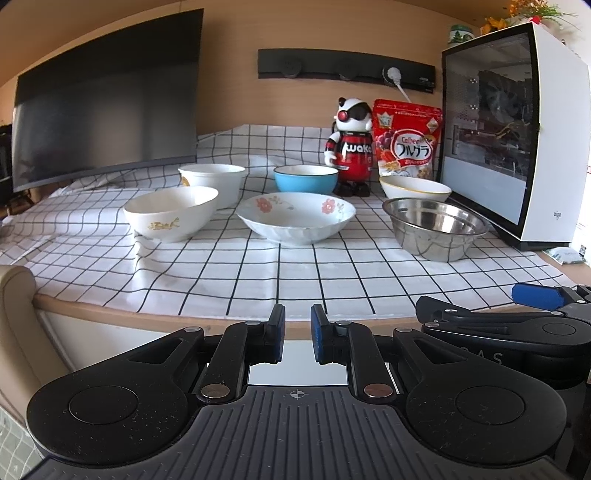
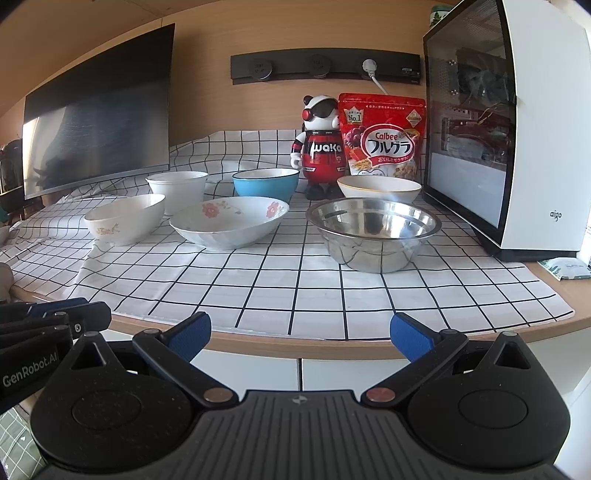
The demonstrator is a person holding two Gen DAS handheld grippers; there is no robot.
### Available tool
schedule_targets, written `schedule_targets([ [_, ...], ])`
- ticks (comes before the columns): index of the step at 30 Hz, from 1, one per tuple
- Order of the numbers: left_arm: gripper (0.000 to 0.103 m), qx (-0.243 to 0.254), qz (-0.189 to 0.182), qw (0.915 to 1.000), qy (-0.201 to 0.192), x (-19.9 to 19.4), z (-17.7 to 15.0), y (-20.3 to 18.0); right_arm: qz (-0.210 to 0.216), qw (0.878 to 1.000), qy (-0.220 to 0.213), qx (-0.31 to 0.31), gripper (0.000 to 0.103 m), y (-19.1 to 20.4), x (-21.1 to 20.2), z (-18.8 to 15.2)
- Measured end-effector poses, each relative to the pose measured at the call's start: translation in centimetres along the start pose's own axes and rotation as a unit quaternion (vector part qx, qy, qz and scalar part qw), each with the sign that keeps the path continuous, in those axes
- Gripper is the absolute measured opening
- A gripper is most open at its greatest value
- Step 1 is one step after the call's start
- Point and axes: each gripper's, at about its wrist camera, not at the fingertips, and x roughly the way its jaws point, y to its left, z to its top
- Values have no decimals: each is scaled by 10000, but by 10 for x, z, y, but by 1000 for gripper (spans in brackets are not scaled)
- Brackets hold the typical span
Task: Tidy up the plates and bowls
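six bowls sit spread over the checked cloth (image 1: 258, 266) on the tabletop (image 2: 369, 349), none stacked, so the sorting looks not yet begun. l to r, front row: white bowl w/ gold print (image 1: 170, 213), flowered shallow bowl (image 1: 295, 218) in the middle, steel bowl (image 1: 436, 229) near the white pc case (image 1: 517, 129). back row: plain white bowl (image 1: 212, 182), just behind the gold-print one, then blue bowl (image 1: 306, 178), then gold-rimmed white bowl (image 1: 414, 187), just behind the steel one. they stand apart w/ gaps, prob laid out so each can be picked singly. no flat plates seen.

behind them a dark monitor (image 1: 107, 96) on the left, a toy robot figure (image 1: 351, 144) and a red cereal bag (image 1: 406, 140) at the back, not part of the job i'd guess.

both tools hang off the tabletop's front edge, not touching any bowl. left tongs (image 1: 297, 338): narrow, nearly closed, nothing between the pads. right tongs (image 2: 299, 338): wide, empty, seemingly aimed toward the steel bowl, maybe the first pick.

views differ: left cam shows the flowers (image 1: 532, 14) atop the case and the right tool's side at its right edge; right cam shows the steel bowl closer and fuller, the cereal bag unblocked by the toy, and the left tool's side w/ its printed label at the left edge.
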Motion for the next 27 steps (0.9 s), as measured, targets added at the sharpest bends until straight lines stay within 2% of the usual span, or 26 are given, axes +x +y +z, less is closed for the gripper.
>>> schedule_targets([
  [18, 17, -145, 92, 9998, 97, 4, 11, 14, 126, 9999, -28, 46, 103, 5, 8, 10],
  [23, 17, -824, -49, 9956, 453, 16, 33, 49, 313, 9990, 65, 325, 103, 4, 20, 29],
  [27, 17, -1700, -78, 9817, 858, 36, 54, 99, 697, 9966, 203, 377, 103, 16, 35, 46],
])
